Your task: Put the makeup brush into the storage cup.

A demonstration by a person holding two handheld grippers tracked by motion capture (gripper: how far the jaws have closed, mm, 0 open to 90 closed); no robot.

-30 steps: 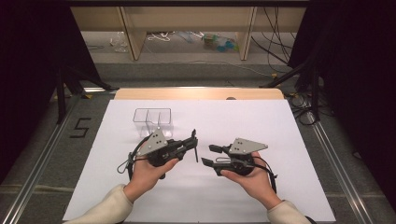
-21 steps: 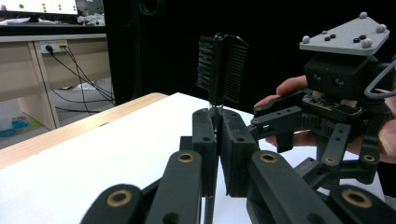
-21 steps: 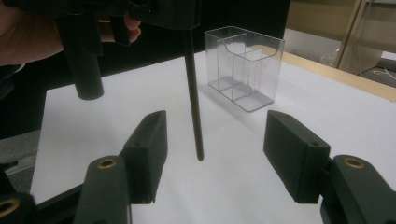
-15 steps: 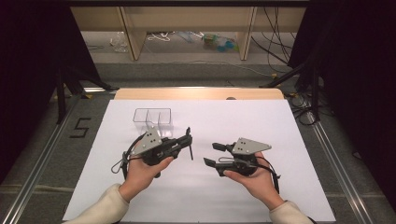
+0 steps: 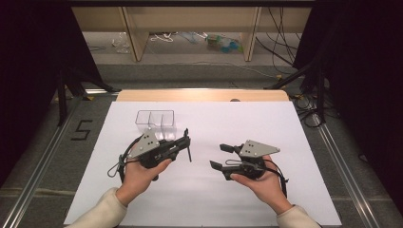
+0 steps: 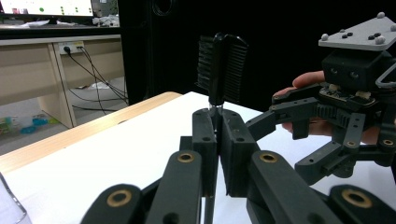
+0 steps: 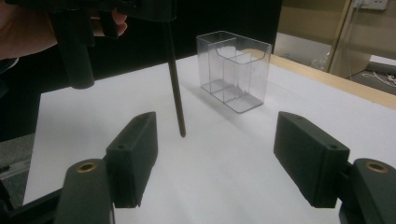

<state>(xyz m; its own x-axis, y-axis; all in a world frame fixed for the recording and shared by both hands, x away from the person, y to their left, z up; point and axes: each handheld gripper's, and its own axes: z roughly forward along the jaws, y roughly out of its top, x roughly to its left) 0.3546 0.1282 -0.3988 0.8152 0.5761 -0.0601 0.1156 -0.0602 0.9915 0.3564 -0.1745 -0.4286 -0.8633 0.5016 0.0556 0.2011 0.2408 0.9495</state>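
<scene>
Jaws of the left gripper (image 5: 183, 142) pinch a black comb (image 6: 221, 65), just in front of the clear box (image 5: 155, 122). Right gripper (image 5: 222, 156) jaws have just been opening, nothing between them.

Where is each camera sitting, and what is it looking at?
High view: above the person's side, looking forward and down at the white table; both hands and forearms show.
Left gripper view: on the left gripper, looking along shut jaws pinching a black comb; the right gripper beyond.
Right gripper view: on the right gripper, between open jaws, facing the clear box.
Shared: the comb.
</scene>
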